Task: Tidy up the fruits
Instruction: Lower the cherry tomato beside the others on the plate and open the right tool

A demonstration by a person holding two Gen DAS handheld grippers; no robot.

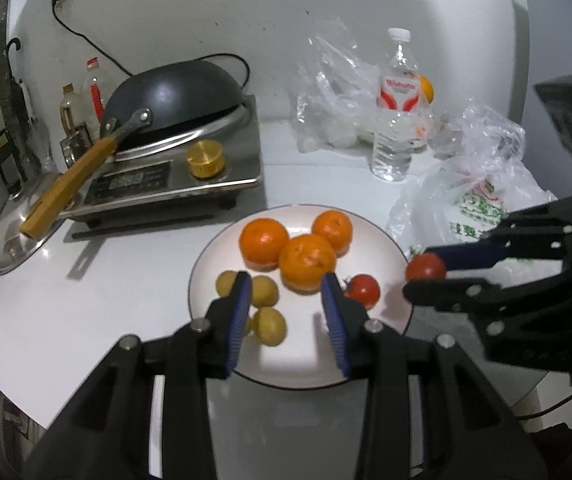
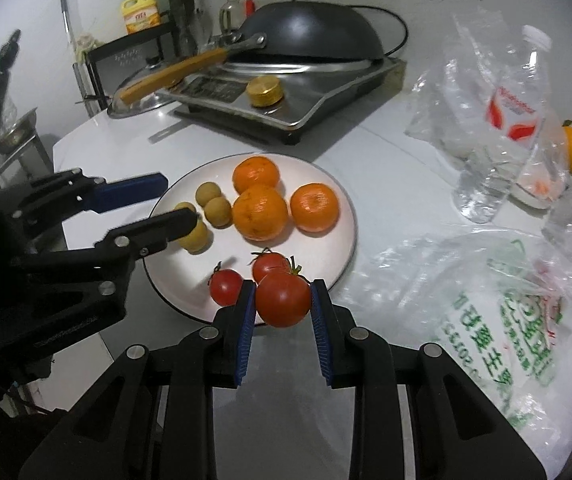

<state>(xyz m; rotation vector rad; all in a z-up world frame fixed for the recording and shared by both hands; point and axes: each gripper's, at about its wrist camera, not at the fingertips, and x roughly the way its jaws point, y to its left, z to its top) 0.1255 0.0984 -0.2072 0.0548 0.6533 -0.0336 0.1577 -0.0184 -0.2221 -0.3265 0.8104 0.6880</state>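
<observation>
Presently right claw point(image 2: 283, 300) grips round red tomato point(image 2: 282, 299).

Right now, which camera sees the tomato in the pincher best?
The right wrist view: the held tomato sits big and close between the right gripper fingers. The left wrist view shows it small, at the plate's right edge, partly hidden by those fingers.

Left gripper point(image 1: 286, 292) fingers spread above plate point(image 1: 305, 376); right gripper point(image 1: 425, 280) grips tomato point(image 1: 425, 267).
</observation>
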